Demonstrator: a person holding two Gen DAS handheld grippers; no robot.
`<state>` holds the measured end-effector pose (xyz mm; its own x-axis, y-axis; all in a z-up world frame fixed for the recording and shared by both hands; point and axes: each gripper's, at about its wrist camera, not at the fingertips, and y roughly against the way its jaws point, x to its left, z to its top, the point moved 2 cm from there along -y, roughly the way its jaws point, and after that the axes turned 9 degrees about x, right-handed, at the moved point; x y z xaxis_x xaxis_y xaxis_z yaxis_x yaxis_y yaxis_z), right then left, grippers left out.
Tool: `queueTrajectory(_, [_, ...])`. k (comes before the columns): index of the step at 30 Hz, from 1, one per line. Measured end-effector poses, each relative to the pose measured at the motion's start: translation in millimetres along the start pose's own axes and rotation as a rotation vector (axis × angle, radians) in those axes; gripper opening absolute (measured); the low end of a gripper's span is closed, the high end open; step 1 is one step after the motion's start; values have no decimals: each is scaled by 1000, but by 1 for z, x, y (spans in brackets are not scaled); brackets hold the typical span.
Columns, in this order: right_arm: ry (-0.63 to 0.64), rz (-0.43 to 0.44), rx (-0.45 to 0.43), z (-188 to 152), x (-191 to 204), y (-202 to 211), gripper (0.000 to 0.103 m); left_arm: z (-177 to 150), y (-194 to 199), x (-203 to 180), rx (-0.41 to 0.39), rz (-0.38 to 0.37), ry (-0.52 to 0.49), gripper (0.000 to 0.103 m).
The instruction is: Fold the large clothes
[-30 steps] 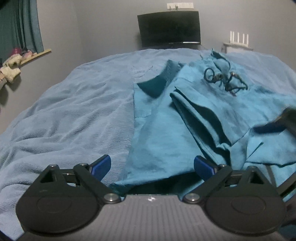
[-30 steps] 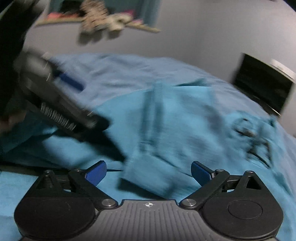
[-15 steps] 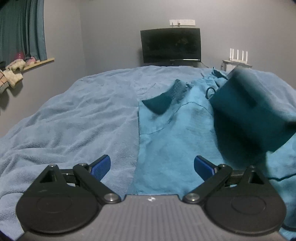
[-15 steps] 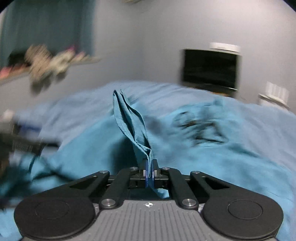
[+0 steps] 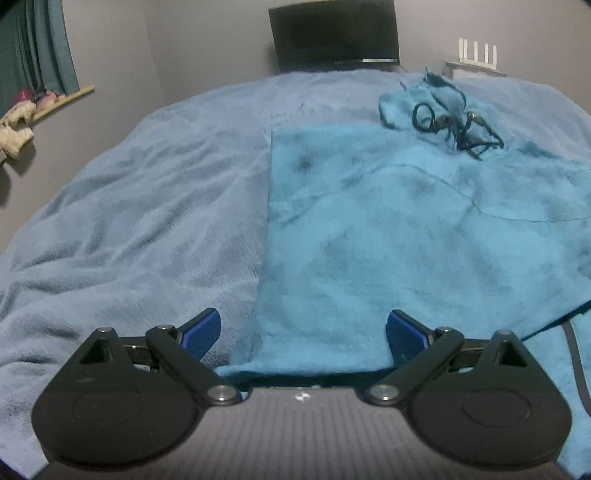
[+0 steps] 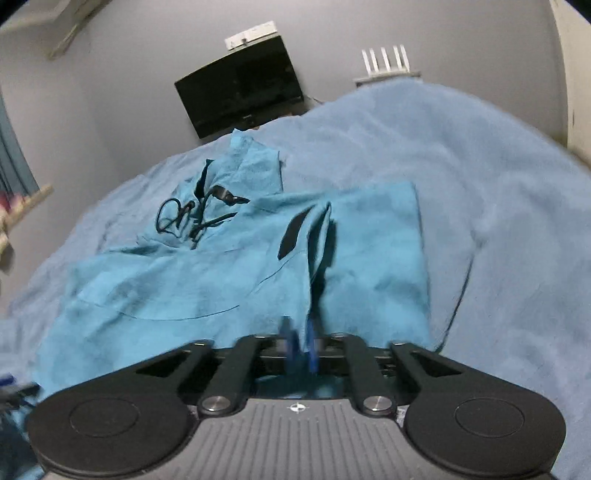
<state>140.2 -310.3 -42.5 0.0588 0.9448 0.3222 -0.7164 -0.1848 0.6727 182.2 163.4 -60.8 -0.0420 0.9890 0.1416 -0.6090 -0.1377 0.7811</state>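
Note:
A large teal garment [image 5: 406, 229] lies spread on the bed with its left edge straight and its black drawstring [image 5: 454, 129] coiled near the far end. My left gripper [image 5: 303, 328] is open just over the garment's near hem, with cloth below the fingers but nothing pinched. In the right wrist view the garment [image 6: 184, 288] has a raised ridge of cloth running down into my right gripper [image 6: 300, 343]. Its jaws are opening, the blue pads a narrow gap apart with the fold still between them. The drawstring [image 6: 192, 218] lies at the far left.
A light blue blanket [image 5: 147, 206] covers the whole bed [image 6: 498, 206]. Behind it stand a dark screen [image 5: 334, 33] and a white router [image 5: 476, 50] against the grey wall. A window ledge [image 5: 44, 107] with soft items is at the left.
The right gripper shut on a fold of the garment, swung it across to the right and rolled, and its pads have now parted. The sleeve that lay over the garment's left half is gone.

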Motion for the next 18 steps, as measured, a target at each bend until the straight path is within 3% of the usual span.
queueTrajectory(1, [-29,20,4,0,-2,-3,51,0,-4,0,13,-8,3,98])
queueTrajectory(2, [-54,48,9,-3,-2,-8,62,-1,-8,0,27,-15,3,98])
queueTrajectory(3, [-66,74,15,-6,1,-15,62,-1,-12,0,46,-19,4,98])
queueTrajectory(4, [-70,94,28,-6,1,-21,50,-2,-16,0,62,-18,5,98])
queueTrajectory(5, [-63,85,29,-14,0,-20,26,-3,-18,1,72,-18,8,98])
queueTrajectory(6, [-47,67,19,-14,1,-17,15,-3,-19,1,79,-21,13,98])
queueTrajectory(8, [-20,36,-19,-11,3,-10,6,-3,-19,3,81,-34,24,98])
queueTrajectory(11, [-57,-65,-55,-4,-8,5,8,-4,-15,1,81,-56,17,98])
queueTrajectory(12, [-71,-77,-36,-2,-11,5,9,-4,-13,-1,80,-57,3,98])
queueTrajectory(14, [-69,-80,-2,-3,-15,7,27,-6,-7,-7,79,-29,-31,98])
queueTrajectory(15, [-58,-85,-7,-3,-14,11,33,-7,-3,-9,75,-18,-46,98])
queueTrajectory(16, [-38,-94,-14,-4,-12,16,46,-8,1,-12,70,-14,-55,98])
queueTrajectory(17, [-13,-104,-20,-6,-9,23,53,-8,6,-14,66,-15,-65,98])
queueTrajectory(18, [14,-111,-24,-8,-7,30,53,-9,11,-16,59,-18,-73,98])
